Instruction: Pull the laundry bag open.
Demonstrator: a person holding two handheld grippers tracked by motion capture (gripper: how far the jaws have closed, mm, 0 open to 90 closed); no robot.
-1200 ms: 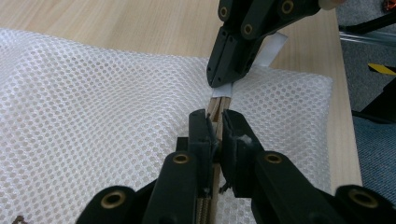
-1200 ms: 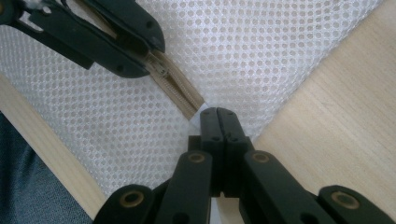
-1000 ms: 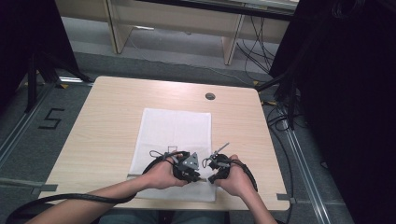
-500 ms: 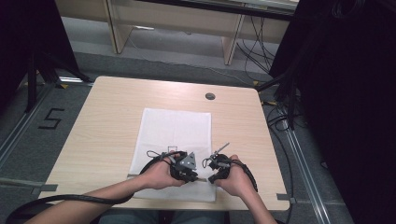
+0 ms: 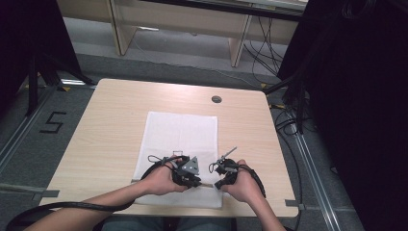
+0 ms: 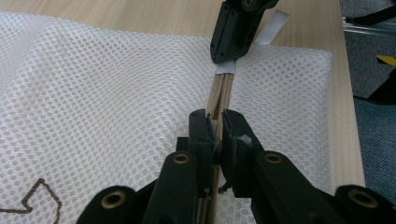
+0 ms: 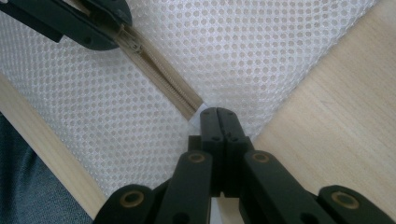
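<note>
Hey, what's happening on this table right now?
A person is working the zipper of a white mesh bag lying on the wooden table. The left gripper is shut on the zipper, apparently at its slider, while the right gripper pinches the tab at the zipper's end.

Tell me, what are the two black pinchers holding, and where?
Both grip the white mesh bag: the left gripper pinches its beige zipper at the slider, the right gripper clamps the zipper's end tab.
</note>
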